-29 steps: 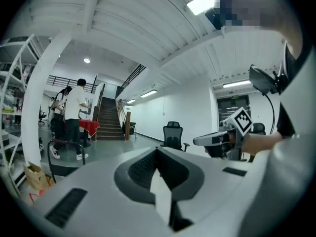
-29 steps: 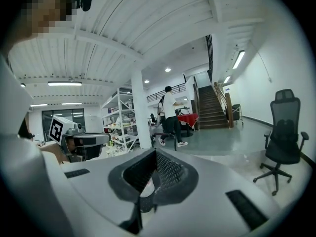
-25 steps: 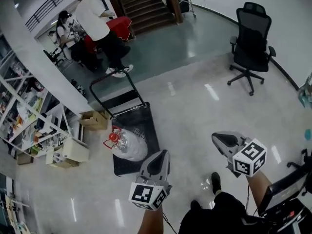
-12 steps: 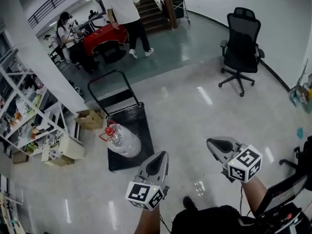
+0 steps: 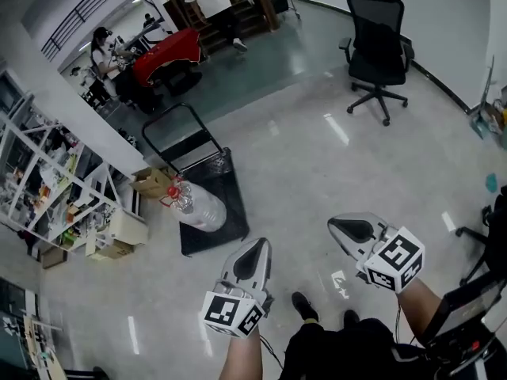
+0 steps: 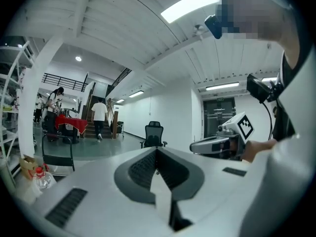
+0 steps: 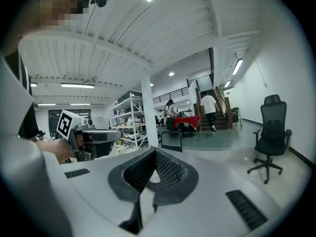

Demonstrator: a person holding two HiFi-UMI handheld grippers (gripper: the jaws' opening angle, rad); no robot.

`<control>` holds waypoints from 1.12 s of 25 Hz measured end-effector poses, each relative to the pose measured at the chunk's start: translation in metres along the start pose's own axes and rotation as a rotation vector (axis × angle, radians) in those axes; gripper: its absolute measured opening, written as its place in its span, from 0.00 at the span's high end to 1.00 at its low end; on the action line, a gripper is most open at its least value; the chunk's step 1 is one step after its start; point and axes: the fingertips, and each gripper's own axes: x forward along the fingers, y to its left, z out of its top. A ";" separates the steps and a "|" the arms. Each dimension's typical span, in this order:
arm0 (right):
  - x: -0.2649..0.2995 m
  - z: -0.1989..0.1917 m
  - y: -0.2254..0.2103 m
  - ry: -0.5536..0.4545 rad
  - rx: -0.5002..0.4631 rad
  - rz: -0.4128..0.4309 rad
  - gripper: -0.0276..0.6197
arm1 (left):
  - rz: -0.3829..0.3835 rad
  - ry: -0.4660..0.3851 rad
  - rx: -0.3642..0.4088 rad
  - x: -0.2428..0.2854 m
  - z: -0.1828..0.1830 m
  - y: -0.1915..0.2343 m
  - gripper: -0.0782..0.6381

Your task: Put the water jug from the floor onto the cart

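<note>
Water jug (image 5: 200,206) lying on its side on cart (image 5: 220,167), red-capped neck toward the handle end; apparently off the floor already. Left gripper (image 5: 255,248) and right gripper (image 5: 337,226) both empty, fingers pressed together, well apart from cart. Worth checking that the jug cannot roll off the open edge; hard to judge from here. Cardboard box (image 5: 152,182) just beside cart, shelving (image 5: 47,180) beyond, office chair (image 5: 379,38) well apart.

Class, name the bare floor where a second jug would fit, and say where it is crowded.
The widest bare floor lies between the cart and the office chair. The jug takes the middle of the cart's deck. The left side is crowded: a cardboard box and shelves stand close to the cart.
</note>
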 end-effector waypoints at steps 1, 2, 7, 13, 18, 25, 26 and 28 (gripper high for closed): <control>-0.014 -0.004 -0.001 0.002 0.009 -0.007 0.95 | 0.002 0.010 -0.007 -0.003 -0.002 -0.015 0.89; -0.028 -0.008 0.000 0.004 0.022 -0.015 0.95 | 0.001 0.022 -0.009 -0.008 -0.003 -0.029 0.89; -0.072 -0.009 0.027 -0.032 0.015 -0.020 0.95 | -0.001 0.037 0.023 -0.043 0.005 -0.071 0.89; -0.099 -0.019 0.070 -0.061 0.021 -0.014 0.95 | 0.024 0.073 0.111 -0.091 -0.002 -0.102 0.89; -0.108 -0.039 0.130 -0.061 0.024 -0.050 0.95 | 0.014 0.050 0.099 -0.158 -0.026 -0.117 0.89; -0.128 -0.076 0.241 -0.042 0.108 -0.137 0.95 | -0.030 0.017 0.021 -0.274 -0.054 -0.129 0.89; -0.133 -0.078 0.255 -0.037 0.102 -0.144 0.95 | -0.037 0.015 0.015 -0.287 -0.057 -0.129 0.89; -0.141 -0.080 0.283 -0.032 0.086 -0.151 0.95 | -0.042 0.003 0.004 -0.313 -0.059 -0.128 0.89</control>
